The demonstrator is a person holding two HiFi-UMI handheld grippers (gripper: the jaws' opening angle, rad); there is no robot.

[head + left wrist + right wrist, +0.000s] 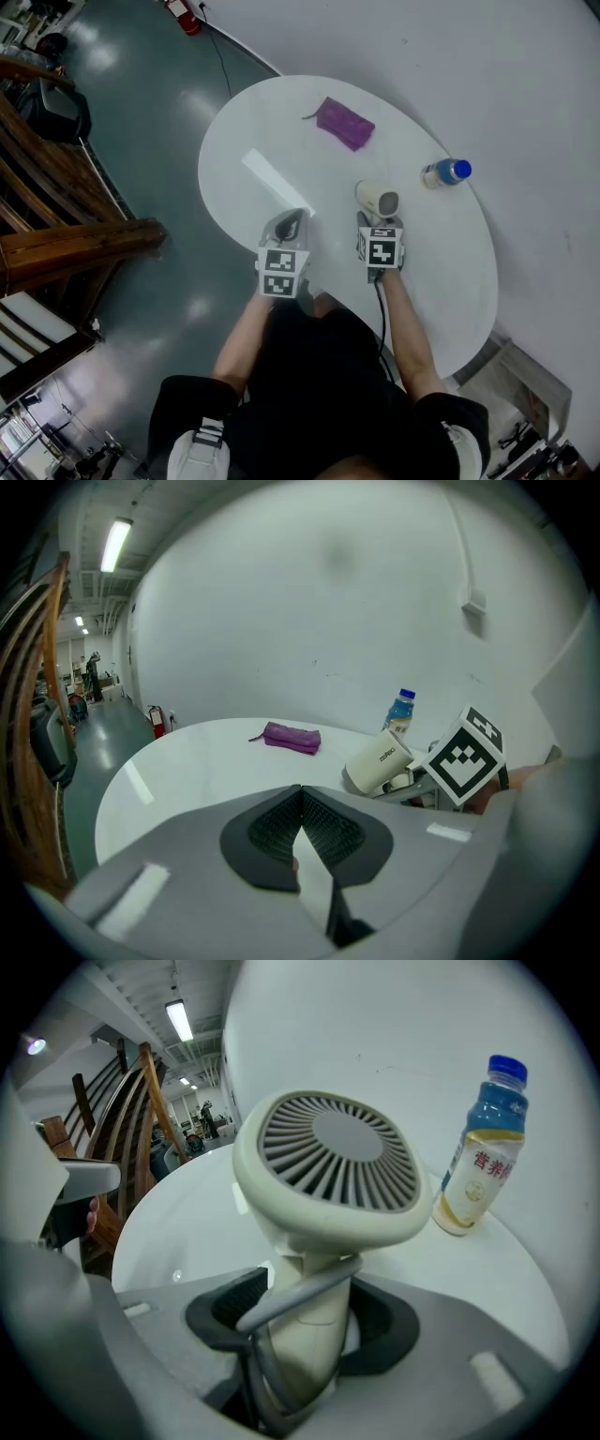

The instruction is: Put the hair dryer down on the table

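A cream hair dryer (377, 199) lies on the white round table (281, 122), its barrel pointing away from me. In the right gripper view its vented back (328, 1166) fills the middle and its handle runs down between the jaws. My right gripper (305, 1312) is open: slim gaps show between the dark pads and the handle. The grey cord (291, 1307) loops across the handle. My left gripper (289, 223) hovers over the table's near edge to the dryer's left. It is shut on nothing, with its tips (300, 803) meeting.
A small bottle with a blue cap (447, 172) stands right of the dryer. A purple pouch (344, 123) lies near the table's far edge. Wooden railings (56, 234) and a dark glossy floor lie to the left, a white wall to the right.
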